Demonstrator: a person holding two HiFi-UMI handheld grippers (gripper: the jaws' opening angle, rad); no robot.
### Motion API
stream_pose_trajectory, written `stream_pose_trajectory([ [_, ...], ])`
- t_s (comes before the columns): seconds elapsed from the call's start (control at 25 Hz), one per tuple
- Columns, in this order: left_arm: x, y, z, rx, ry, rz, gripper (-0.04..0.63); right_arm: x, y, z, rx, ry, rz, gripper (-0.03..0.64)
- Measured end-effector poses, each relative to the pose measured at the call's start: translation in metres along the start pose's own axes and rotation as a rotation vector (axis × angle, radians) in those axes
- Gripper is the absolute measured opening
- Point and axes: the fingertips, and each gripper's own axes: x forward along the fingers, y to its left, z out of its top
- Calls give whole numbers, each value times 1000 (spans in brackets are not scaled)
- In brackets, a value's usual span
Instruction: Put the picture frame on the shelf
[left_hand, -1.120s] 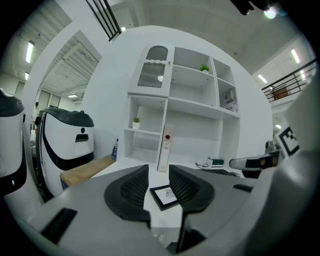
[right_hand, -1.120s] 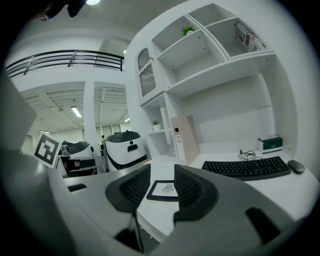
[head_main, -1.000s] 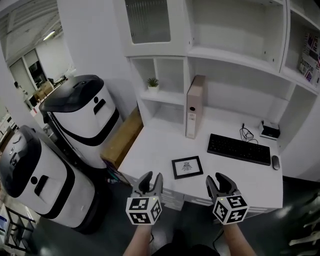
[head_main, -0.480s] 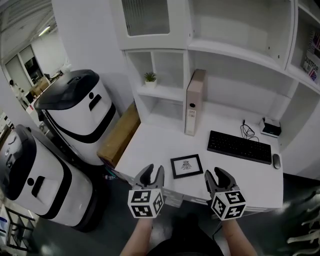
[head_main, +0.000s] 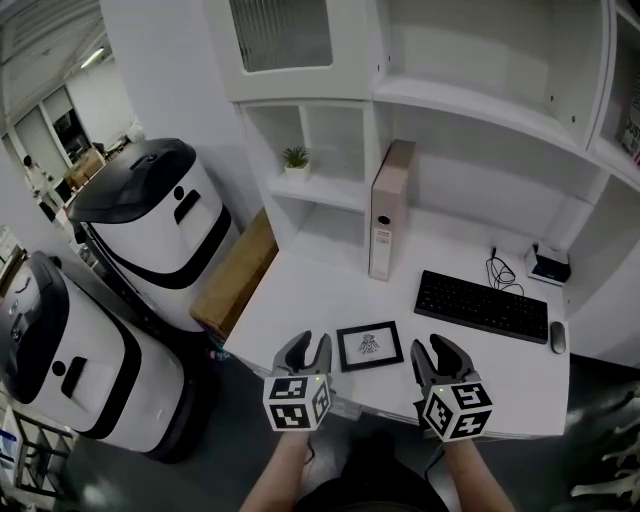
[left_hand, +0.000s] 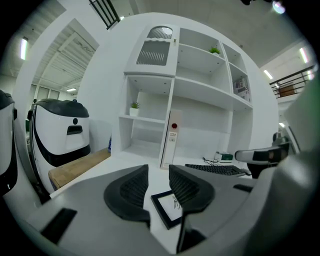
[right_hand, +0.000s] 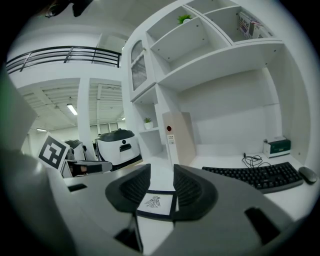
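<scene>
A small black picture frame (head_main: 369, 345) with a white print lies flat near the front edge of the white desk (head_main: 320, 290). It also shows in the left gripper view (left_hand: 169, 209) and the right gripper view (right_hand: 156, 202), beyond the jaws. My left gripper (head_main: 305, 351) hovers just left of it, open and holding nothing. At the frame's right, my right gripper (head_main: 437, 353) is open and empty too. Neither one touches the frame. White shelves (head_main: 480, 110) rise behind the desk.
A beige binder (head_main: 388, 210) stands upright at the desk's back. A black keyboard (head_main: 482, 305), a mouse (head_main: 557, 338) and a small box (head_main: 548, 265) lie to the right. A potted plant (head_main: 296, 160) sits in a cubby. Two white-and-black machines (head_main: 150, 235) and a brown board (head_main: 240, 275) stand at left.
Both grippers have come a little closer to the desk edge, so the frame now lies between them. Their jaws have stayed open and the frame has not moved.
</scene>
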Motion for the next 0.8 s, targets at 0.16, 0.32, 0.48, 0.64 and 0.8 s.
stream_pose_trajectory([
  [0.16, 21, -2, -18, -6, 61, 9, 112, 10, -11, -1, 9, 13, 6, 132],
  [0.32, 39, -2, -46, -21, 134, 30, 112, 17, -21, -5, 19, 26, 10, 130],
  [0.48, 52, 0, -76, -27, 204, 51, 112, 23, -28, -5, 20, 32, 9, 130],
  [0.64, 61, -5, -101, -45, 282, 48, 112, 29, -32, -5, 18, 38, 16, 130],
  [0.8, 67, -8, -121, -49, 348, 48, 112, 32, -34, -8, 22, 50, 21, 131],
])
